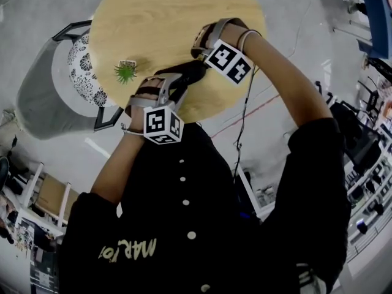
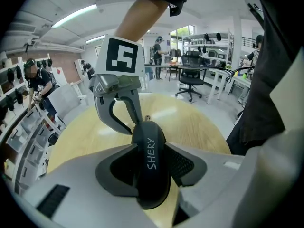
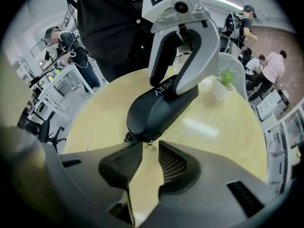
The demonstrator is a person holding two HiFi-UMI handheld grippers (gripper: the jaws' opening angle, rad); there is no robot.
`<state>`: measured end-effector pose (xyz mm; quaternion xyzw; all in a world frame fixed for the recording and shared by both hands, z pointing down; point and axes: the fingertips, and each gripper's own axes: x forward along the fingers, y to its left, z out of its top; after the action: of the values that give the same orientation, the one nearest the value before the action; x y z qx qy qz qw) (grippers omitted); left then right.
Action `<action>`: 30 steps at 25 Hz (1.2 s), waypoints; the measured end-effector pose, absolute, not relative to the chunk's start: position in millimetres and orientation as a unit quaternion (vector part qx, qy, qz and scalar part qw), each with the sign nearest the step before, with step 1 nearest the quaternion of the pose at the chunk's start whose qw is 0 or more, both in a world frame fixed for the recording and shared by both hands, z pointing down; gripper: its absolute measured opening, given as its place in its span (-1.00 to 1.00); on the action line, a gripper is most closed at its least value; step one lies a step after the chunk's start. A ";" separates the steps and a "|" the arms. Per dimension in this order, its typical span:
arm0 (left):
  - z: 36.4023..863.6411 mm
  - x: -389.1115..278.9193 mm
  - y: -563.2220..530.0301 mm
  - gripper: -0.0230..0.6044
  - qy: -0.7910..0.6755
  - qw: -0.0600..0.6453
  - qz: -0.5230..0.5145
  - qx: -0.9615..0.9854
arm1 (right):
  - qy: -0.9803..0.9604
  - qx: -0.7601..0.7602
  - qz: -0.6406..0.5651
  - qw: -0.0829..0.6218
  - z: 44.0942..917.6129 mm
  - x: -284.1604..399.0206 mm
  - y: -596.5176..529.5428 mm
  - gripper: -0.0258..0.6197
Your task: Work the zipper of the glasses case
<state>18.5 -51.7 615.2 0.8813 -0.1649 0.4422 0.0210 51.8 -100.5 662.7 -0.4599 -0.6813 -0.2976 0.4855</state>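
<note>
A black hard glasses case [image 2: 151, 170] with white lettering is held above the round wooden table [image 1: 159, 17]. My left gripper [image 2: 150, 148] is shut on it, one pad on each flat side. In the right gripper view the case [image 3: 159, 108] points its rounded end at my right gripper [image 3: 149, 148]. That gripper's jaws stand apart. A small metal zipper pull [image 3: 149, 142] hangs at the case's end, just at the gap between the pads, and neither pad presses on it. In the head view both grippers meet over the table's near edge, with the case [image 1: 187, 73] between them.
A small potted green plant [image 1: 125, 71] stands on the table to the left of the grippers. A grey chair with a patterned cushion [image 1: 82, 66] sits at the table's left. Desks, office chairs, shelves and people fill the room behind.
</note>
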 end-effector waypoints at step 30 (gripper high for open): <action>616.3 17.7 -53.6 -0.37 -0.182 0.041 0.461 0.867 | -0.717 -0.371 -0.274 0.523 661.2 66.5 -102.2 -0.92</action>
<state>17.7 -53.6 616.3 0.8674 -0.1825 0.4610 0.0408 66.5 -102.2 661.2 -0.3708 -0.7167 -0.2739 0.5233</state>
